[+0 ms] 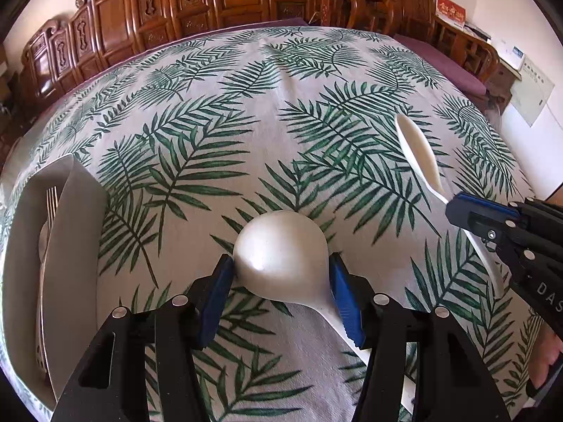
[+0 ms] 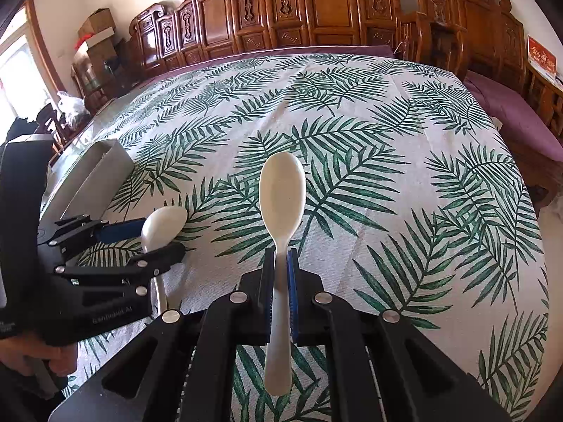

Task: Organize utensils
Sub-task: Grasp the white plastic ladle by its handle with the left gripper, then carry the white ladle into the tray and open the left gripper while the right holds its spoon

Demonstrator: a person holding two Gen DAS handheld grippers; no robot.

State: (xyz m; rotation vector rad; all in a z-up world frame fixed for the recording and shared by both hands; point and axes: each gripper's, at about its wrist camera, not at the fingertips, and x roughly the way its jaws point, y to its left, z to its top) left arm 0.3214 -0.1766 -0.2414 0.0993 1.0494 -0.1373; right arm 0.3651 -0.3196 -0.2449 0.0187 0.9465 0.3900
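Left wrist view: the left gripper (image 1: 281, 281) has its fingers (image 1: 214, 299) clamped on the bowl of a white ladle-type spoon (image 1: 281, 260), bowl back facing the camera, handle trailing to the lower right. Whether the bowl touches the leaf-print cloth (image 1: 246, 105) cannot be determined. A grey utensil tray (image 1: 74, 232) stands at the left on the worktop; a fork (image 1: 52, 200) lies in its outer compartment. At the right, the right gripper (image 1: 454, 207) carries a flat white spoon (image 1: 418, 154). Partial lettering "DAS" is legible on that gripper's body.

Right wrist view: the right gripper (image 2: 280, 274) has its fingers shut on the neck of the flat white spoon (image 2: 281, 193), bowl pointing forward, clear above the cloth. The left gripper (image 2: 147, 239) sits to the left, near the tray (image 2: 102, 172). Its printed side label is too blurred to read.

Assessment: both spoons are in hand; the step is transfer to the tray. Next move calls for carrying each leftward and releasing it in a free compartment, handle aligned with the slot.
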